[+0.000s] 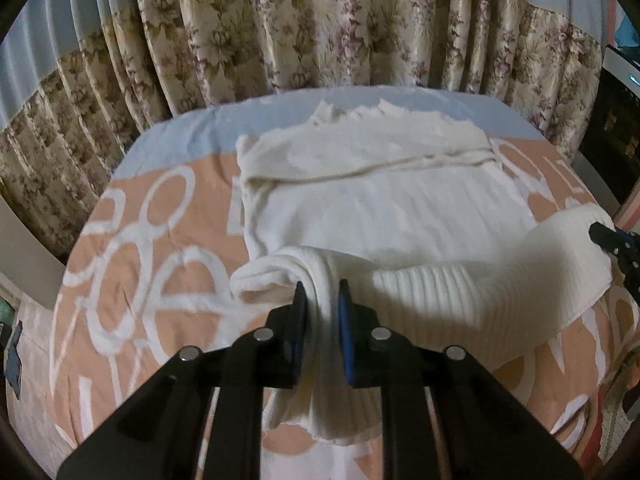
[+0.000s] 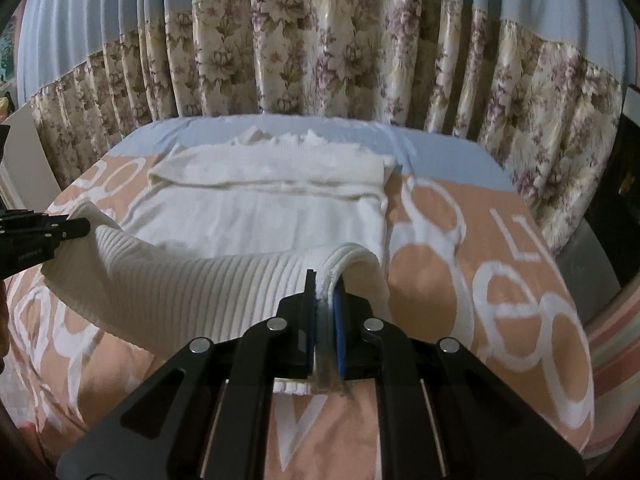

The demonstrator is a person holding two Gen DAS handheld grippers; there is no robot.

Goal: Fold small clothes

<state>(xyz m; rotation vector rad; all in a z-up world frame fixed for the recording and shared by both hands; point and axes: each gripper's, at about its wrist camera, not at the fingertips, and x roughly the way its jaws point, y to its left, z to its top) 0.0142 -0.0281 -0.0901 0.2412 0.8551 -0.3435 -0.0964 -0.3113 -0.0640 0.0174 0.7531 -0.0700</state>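
Both tools, left tool [image 1: 322, 292] and right tool [image 2: 324, 282], are clamped on the white ribbed sweater's [image 1: 400, 208] hem, low in frame. Bunched cloth in the left grip could be slipped, skewing the fold on the bed [image 1: 160, 240].

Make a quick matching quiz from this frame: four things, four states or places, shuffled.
Things:
1. left gripper
2. right gripper
3. white ribbed sweater
4. floral curtain

States or places:
A. hangs behind the bed
B. clamps a bunched hem corner
C. clamps a flat ribbed hem edge
D. near hem lifted, far part flat on the peach bedspread

Pairs: 1-B, 2-C, 3-D, 4-A
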